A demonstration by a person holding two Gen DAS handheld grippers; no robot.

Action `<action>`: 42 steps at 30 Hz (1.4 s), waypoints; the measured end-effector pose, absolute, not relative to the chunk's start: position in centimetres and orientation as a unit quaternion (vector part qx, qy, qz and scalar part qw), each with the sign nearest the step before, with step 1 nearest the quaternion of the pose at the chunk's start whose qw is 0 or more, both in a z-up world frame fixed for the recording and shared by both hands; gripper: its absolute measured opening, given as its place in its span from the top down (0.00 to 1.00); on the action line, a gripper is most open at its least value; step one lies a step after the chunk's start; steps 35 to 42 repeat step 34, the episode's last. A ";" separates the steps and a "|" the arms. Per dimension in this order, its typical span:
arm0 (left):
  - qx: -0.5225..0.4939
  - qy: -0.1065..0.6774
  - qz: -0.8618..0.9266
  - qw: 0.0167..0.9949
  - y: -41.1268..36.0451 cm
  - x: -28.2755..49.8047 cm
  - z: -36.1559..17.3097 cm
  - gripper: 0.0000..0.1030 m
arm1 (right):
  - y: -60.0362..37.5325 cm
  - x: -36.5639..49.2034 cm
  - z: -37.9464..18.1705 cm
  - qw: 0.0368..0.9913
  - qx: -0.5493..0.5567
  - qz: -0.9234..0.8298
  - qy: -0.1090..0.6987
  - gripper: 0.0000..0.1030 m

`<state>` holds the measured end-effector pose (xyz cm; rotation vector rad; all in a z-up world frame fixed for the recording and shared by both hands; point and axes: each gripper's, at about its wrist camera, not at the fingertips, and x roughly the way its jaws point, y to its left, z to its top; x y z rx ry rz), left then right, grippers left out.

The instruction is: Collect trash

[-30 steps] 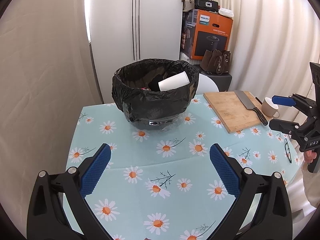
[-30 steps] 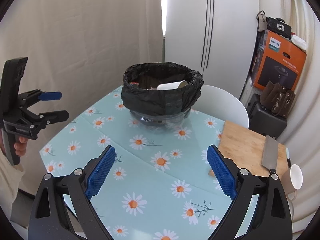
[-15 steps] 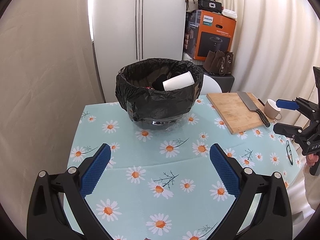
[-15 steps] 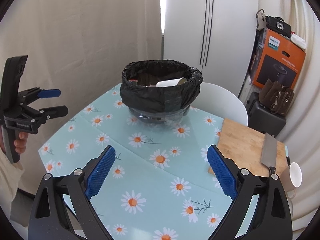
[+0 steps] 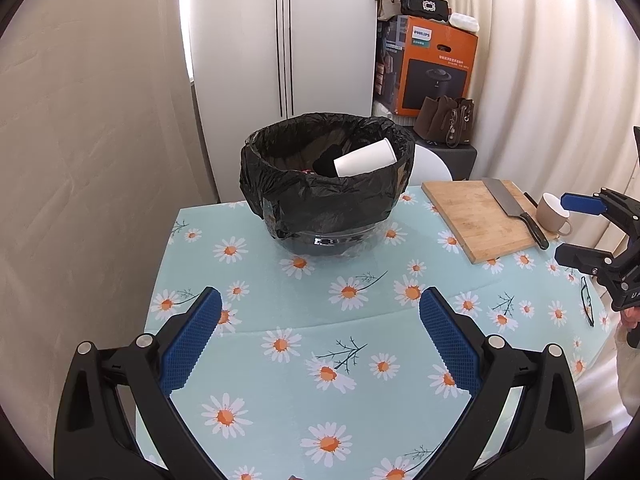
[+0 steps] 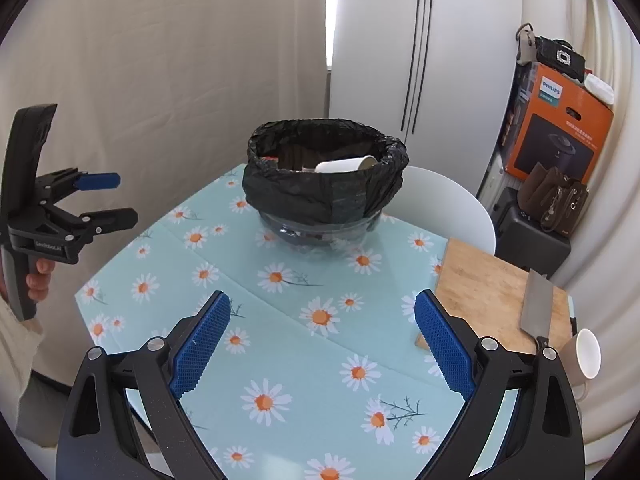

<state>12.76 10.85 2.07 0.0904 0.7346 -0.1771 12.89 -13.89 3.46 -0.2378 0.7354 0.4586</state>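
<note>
Bright, even daylight from window strip beside wardrobe, blown out. Sharp focus, soft shadows, heavy fisheye bend w/ black corners.

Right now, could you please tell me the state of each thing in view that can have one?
Left claw: open, empty, above the table.
Right claw: open, empty, above the table.
Bin: upright, lined with a black bag, open at the top.
Paper cup: on its side, inside the bin.
Mug: upright, beside the board.
Knife: lying flat on the board.
Board: flat on the table.
Cabinet: doors closed.
</note>
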 end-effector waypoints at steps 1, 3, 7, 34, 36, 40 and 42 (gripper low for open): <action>0.049 0.360 -0.086 0.928 10.7 12.8 2.0 0.06 | -13.9 12.9 3.5 0.901 -0.115 0.221 0.355 0.14; 0.052 0.363 -0.088 0.926 10.5 12.8 2.0 0.06 | -14.0 12.9 3.5 0.901 -0.116 0.220 0.355 0.14; 0.051 0.362 -0.096 0.926 10.2 12.8 2.1 0.06 | -14.1 12.8 3.7 0.901 -0.119 0.221 0.354 0.13; 0.030 0.351 -0.102 0.930 11.1 12.7 2.1 0.06 | -13.1 13.7 2.6 0.891 -0.142 0.230 0.365 0.13; 0.030 0.351 -0.102 0.930 11.1 12.7 2.1 0.06 | -13.1 13.7 2.6 0.891 -0.142 0.230 0.365 0.13; 0.030 0.351 -0.102 0.930 11.1 12.7 2.1 0.06 | -13.1 13.7 2.6 0.891 -0.142 0.230 0.365 0.13; 0.030 0.351 -0.102 0.930 11.1 12.7 2.1 0.06 | -13.1 13.7 2.6 0.891 -0.142 0.230 0.365 0.13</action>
